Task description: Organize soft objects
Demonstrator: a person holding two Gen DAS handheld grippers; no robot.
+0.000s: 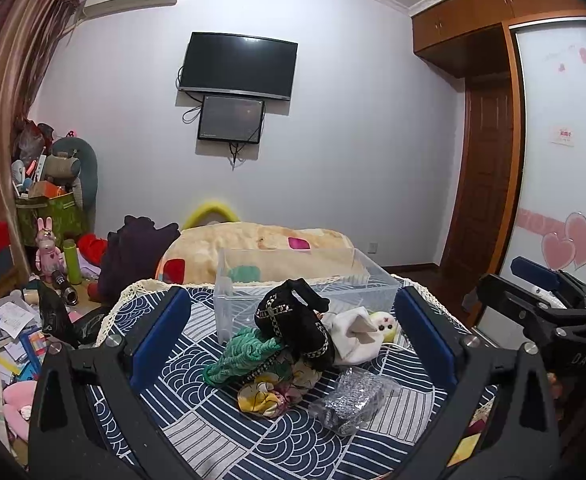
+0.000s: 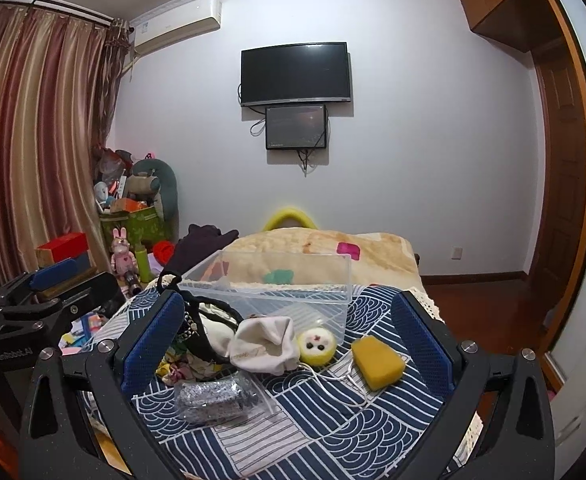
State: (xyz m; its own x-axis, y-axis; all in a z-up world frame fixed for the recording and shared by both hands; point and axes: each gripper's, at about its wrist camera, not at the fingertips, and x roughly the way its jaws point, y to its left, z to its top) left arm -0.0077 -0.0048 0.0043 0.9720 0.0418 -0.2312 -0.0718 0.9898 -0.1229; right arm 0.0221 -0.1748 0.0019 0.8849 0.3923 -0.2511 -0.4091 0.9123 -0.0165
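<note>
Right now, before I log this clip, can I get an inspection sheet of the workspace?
Surface: table under a blue-and-white patterned cloth with a lace edge.
Job's things: clear plastic bin, looks empty; in front of it a pile with a black studded item, green knit, white cloth, floral fabric; a round yellow plush and a yellow sponge lie apart.
Clutter: clear bag with a grey item.
Grippers: left gripper and right gripper both open, holding nothing.
Cables: thin white cord on the cloth by the sponge; wires under the television.
Surroundings: bed, curtains, wardrobe, air conditioner, floor clutter at left.
</note>
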